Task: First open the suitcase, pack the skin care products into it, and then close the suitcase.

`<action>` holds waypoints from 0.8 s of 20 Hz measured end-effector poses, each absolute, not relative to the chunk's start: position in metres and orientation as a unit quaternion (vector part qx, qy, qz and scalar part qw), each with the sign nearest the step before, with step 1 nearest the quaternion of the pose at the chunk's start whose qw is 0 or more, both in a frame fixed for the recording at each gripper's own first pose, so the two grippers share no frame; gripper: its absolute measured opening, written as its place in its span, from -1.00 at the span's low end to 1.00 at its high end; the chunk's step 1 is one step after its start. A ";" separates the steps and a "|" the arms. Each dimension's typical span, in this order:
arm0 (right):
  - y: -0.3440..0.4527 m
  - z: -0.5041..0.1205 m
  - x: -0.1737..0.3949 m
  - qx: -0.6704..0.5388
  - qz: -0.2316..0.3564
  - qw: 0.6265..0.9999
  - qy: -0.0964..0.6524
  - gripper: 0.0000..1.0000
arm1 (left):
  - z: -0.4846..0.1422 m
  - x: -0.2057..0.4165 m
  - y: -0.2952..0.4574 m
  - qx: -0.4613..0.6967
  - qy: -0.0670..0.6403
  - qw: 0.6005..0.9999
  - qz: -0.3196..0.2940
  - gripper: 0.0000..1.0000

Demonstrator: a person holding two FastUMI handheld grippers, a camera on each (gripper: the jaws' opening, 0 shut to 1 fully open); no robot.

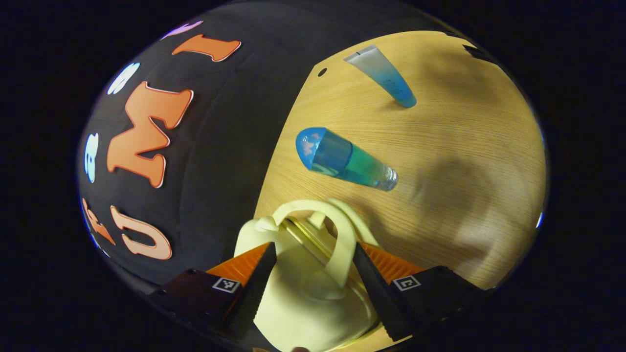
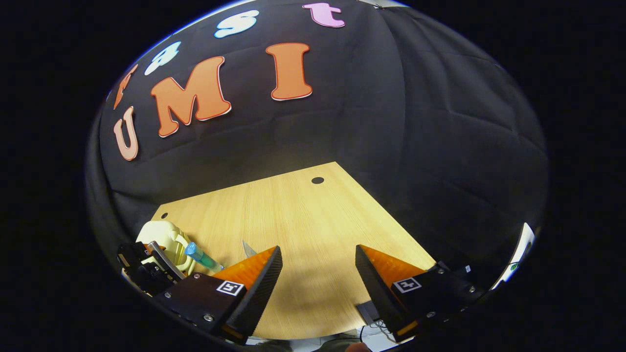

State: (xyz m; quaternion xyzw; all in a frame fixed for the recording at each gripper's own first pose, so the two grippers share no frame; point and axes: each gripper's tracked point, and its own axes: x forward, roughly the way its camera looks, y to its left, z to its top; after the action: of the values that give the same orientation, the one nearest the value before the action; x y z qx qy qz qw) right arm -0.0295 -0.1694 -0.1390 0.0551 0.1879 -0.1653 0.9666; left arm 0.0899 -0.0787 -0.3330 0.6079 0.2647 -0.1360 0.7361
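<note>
Our left gripper (image 1: 313,274) has its jaws wide on both sides of the handle (image 1: 342,244) of the little suitcase (image 1: 313,303), not squeezing it. The suitcase sits by the desk's (image 1: 464,146) edge next to the black wall. If we close too loosely, we think the handle could slip out and the lid stay shut. A bottle (image 1: 345,159) and a tube (image 1: 384,76) lie further along the desk; a bump could roll them. Our right gripper (image 2: 318,278) hangs above bare desk, jaws wide, holding nothing.

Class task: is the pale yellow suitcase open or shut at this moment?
Shut: the suitcase shows its lid down, handle between the left gripper fingers; both skincare products lie outside on the table.
</note>
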 end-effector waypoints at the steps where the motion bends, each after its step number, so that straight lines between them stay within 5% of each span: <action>1: -0.171 -0.142 -0.032 0.048 -0.166 0.966 0.193 0.91 | -0.335 0.091 -0.081 0.610 0.269 0.733 -0.139 0.88; 3: -0.174 -0.143 -0.035 0.042 -0.166 0.965 0.199 0.90 | -0.347 0.088 -0.076 0.612 0.289 0.723 -0.136 0.29; 4: -0.175 -0.143 -0.035 0.043 -0.166 0.964 0.201 0.91 | -0.353 0.085 -0.081 0.620 0.292 0.713 -0.152 -0.24; 6: -0.175 -0.141 -0.033 0.046 -0.164 0.964 0.202 0.90 | -0.351 0.085 -0.088 0.613 0.292 0.718 -0.153 -0.78; 16: -0.091 -0.103 0.002 0.067 -0.079 0.981 0.164 0.91 | -0.265 0.087 -0.074 0.269 0.323 0.900 -0.116 -0.86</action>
State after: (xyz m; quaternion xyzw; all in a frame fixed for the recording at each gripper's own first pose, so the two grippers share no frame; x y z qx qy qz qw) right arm 0.0021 -0.0915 -0.1032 0.0669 0.1642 -0.0785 0.9810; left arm 0.0866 -0.0743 -0.2649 0.2690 0.3232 -0.1157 0.8998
